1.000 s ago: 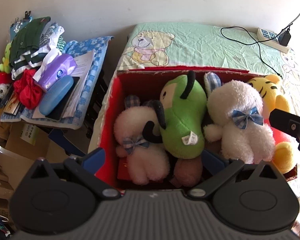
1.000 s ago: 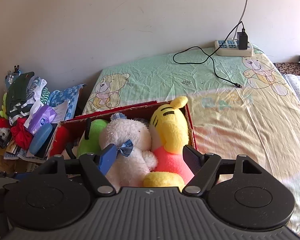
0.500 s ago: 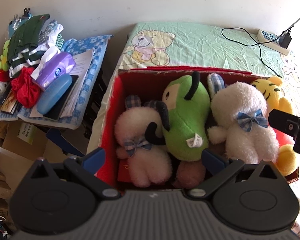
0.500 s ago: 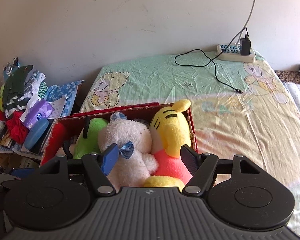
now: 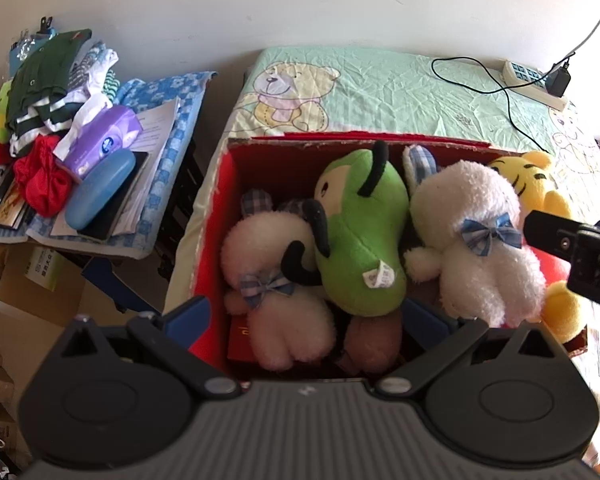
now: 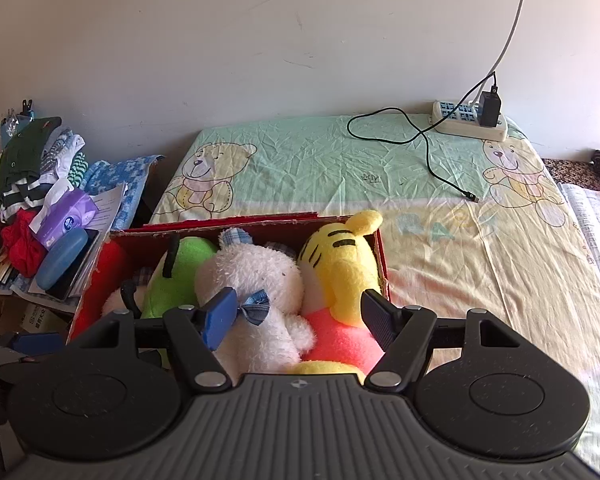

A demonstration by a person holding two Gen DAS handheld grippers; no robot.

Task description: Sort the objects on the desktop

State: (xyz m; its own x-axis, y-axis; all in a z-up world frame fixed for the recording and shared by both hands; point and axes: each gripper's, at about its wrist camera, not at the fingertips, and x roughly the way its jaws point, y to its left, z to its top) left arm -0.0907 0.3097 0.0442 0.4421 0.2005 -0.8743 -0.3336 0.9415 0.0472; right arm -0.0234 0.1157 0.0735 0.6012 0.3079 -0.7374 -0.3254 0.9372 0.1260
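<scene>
A red cardboard box [image 5: 216, 216] [image 6: 96, 280] sits on the bed, packed with plush toys. In it lie a green plush [image 5: 360, 236] [image 6: 168, 280], a white plush with a blue bow [image 5: 480, 240] [image 6: 256, 300], a pinkish-white plush with a checked bow [image 5: 276, 280] and a yellow tiger plush [image 5: 536, 184] [image 6: 340, 264]. My left gripper [image 5: 304, 316] hangs open above the box's near edge, nothing between its fingers. My right gripper [image 6: 296, 312] is open too, over the white and tiger plushes, touching neither that I can tell. Its finger shows in the left wrist view [image 5: 572, 240].
Left of the bed, a low stand [image 5: 160, 152] with a blue checked cloth holds a blue glasses case [image 5: 100, 188], a purple tissue pack [image 5: 104, 140], papers, a red pouch and folded clothes [image 5: 48, 72]. A power strip [image 6: 468, 120] and black cable [image 6: 420, 140] lie on the bear-print sheet [image 6: 420, 220].
Both grippers have drawn back and up a little from the box, so the toys look slightly farther away. The toys have not moved. Both stay open.
</scene>
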